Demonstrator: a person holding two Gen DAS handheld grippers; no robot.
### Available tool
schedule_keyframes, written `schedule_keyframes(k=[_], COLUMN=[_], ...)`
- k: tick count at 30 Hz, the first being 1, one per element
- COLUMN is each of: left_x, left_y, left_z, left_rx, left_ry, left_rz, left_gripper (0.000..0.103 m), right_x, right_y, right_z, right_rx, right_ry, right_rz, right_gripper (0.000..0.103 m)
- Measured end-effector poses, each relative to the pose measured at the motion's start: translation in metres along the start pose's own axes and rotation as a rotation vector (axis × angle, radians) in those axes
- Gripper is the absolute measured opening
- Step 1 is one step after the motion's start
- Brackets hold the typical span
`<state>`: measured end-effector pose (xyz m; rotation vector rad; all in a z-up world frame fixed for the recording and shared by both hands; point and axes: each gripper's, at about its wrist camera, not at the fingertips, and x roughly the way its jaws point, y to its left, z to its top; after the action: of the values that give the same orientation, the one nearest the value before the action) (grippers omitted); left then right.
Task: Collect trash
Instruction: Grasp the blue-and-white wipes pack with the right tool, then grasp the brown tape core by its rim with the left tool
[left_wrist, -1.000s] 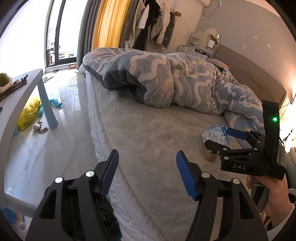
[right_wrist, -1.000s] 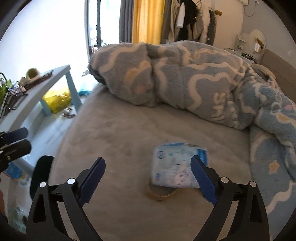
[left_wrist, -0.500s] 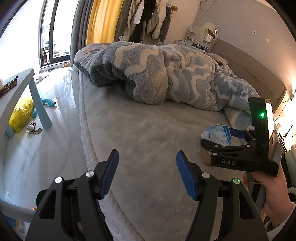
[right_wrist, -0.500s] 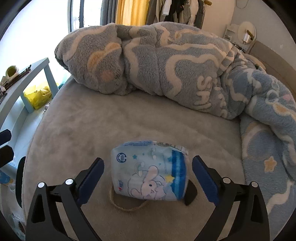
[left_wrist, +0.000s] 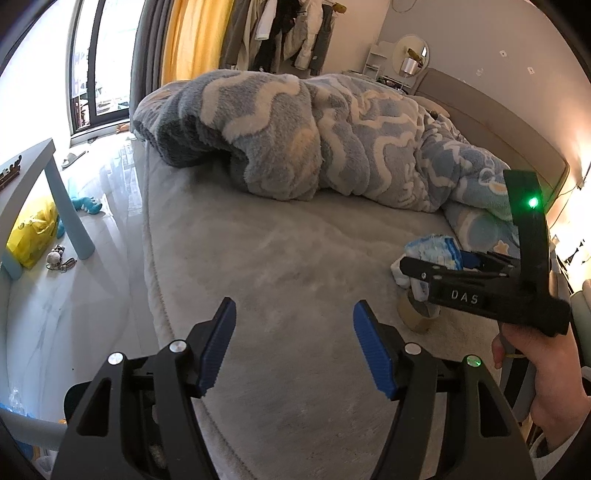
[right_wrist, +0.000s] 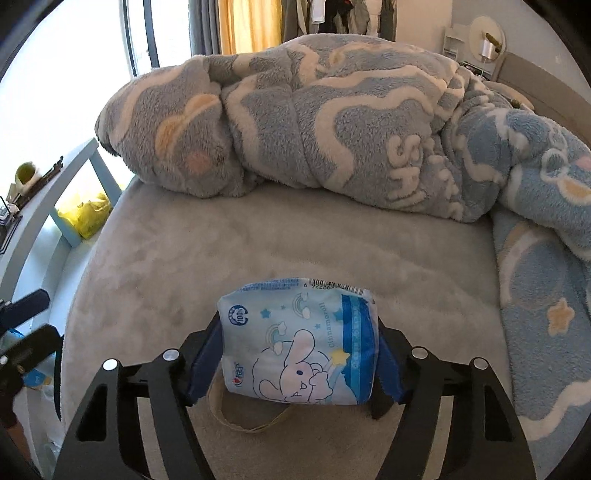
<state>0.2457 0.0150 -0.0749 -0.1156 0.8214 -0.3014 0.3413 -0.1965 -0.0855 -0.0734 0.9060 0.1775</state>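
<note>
Grey plush bed cover (right_wrist: 229, 251) fills both my views, with a blue-and-cream fleece blanket (right_wrist: 351, 122) heaped across the far side. My right gripper (right_wrist: 299, 360) has just been closing, and its blue pads now press both sides of a tissue pack (right_wrist: 299, 343) (cartoon rabbit print) sitting over a tape roll (left_wrist: 419, 317) on the cover. My left gripper (left_wrist: 291, 350) hangs over bare cover, jaws apart, nothing between them. Pale floor (left_wrist: 74, 295), light-blue table (left_wrist: 55, 192), yellow bag (left_wrist: 31, 232) lie left; curtains (left_wrist: 184, 40) behind.

right gripper (right_wrist: 299, 363) jaws closing, apparently gripping tissue pack (right_wrist: 299, 343)
</note>
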Motion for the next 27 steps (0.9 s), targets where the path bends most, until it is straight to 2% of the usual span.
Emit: schedule_keyframes(k=[11,25,27], left_x=[0.01,0.04,0.047], left_y=[-0.03,-0.072,-0.08], left_z=[-0.002,-0.003,-0.004], left_rx=[0.077,0.114,0.117], left_ry=[0.014,0.052,0.065], left_rz=[-0.051,-0.126,-0.134], left_gripper=[0.07,0.069,0.068], right_x=[-0.032,-0.045,-0.044], right_y=[-0.016,-0.046,-0.055], right_z=[0.007,0.004,0.002], right_rx=[0.04,0.081,0.125], right_ry=[-0.127,-0.166,-0.157], right_rz=[0.057,0.139,0.196], right_gripper=[0.072,0.072,0.072])
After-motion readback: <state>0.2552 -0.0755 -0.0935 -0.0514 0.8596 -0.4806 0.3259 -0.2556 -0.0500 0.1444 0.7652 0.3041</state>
